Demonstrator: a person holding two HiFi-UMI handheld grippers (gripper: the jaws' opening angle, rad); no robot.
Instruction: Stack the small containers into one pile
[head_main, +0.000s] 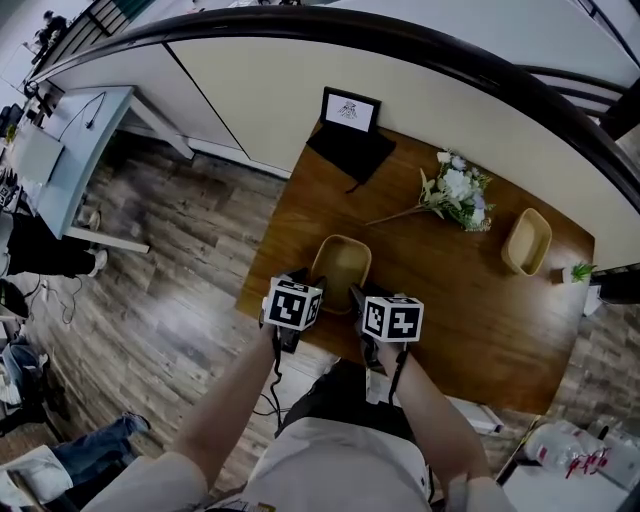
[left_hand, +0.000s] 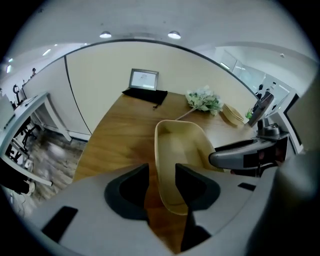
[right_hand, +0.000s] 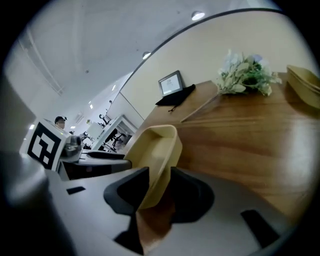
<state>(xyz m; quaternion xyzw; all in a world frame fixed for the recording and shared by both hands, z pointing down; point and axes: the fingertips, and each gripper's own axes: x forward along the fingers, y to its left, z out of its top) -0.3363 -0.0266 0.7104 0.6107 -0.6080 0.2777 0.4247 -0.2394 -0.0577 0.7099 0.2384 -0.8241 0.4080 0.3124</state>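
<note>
A beige oblong container (head_main: 340, 262) (left_hand: 181, 150) (right_hand: 156, 145) rests near the front left of the wooden table (head_main: 470, 310). My left gripper (head_main: 303, 284) (left_hand: 162, 186) straddles its left wall, one jaw outside and one inside; a strip of wood shows beside the wall, so the jaws stand open. My right gripper (head_main: 357, 297) (right_hand: 160, 187) straddles the right wall the same way, open and close about it. More beige containers (head_main: 527, 240) (left_hand: 231, 114) (right_hand: 305, 85) sit nested at the far right.
A bunch of white flowers (head_main: 455, 190) (left_hand: 202, 100) (right_hand: 245, 75) lies between the two container spots. A small screen on a black stand (head_main: 350, 112) stands at the table's back left. A white partition runs behind the table. The floor drops off left.
</note>
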